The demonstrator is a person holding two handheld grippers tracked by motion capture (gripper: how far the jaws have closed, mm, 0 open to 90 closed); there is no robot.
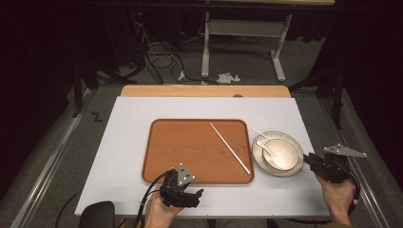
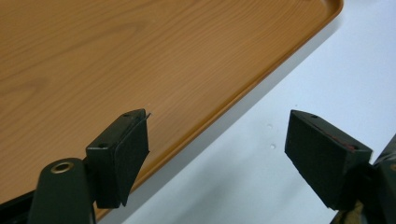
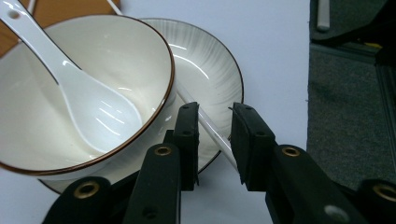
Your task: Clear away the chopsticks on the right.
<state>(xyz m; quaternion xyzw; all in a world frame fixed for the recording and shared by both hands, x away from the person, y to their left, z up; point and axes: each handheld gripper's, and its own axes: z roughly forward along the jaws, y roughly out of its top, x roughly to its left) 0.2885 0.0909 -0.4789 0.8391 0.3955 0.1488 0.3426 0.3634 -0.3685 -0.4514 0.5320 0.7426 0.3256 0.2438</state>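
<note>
One tray [image 1: 190, 156], one bowl [image 1: 284, 153], one plate [image 1: 258, 156], one spoon [image 3: 70, 88] and two chopsticks are counted. One chopstick [image 1: 230, 147] is seen at centre frame. The other chopstick [image 3: 210, 130] is bracketed, unpinched, by the right gripper [image 3: 215, 135]; the left gripper [image 2: 217, 154] is spread wide.

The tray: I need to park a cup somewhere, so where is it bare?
The tray is bare left of the chopstick, and so is the white table left of the tray. It is crowded at the right, where the bowl, plate and right gripper sit.

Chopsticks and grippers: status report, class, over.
Left gripper open over the tray edge. Right gripper jaws either side of the chopstick on the plate, not yet closed. Second chopstick on tray. Bowl crowds the grasp.
</note>
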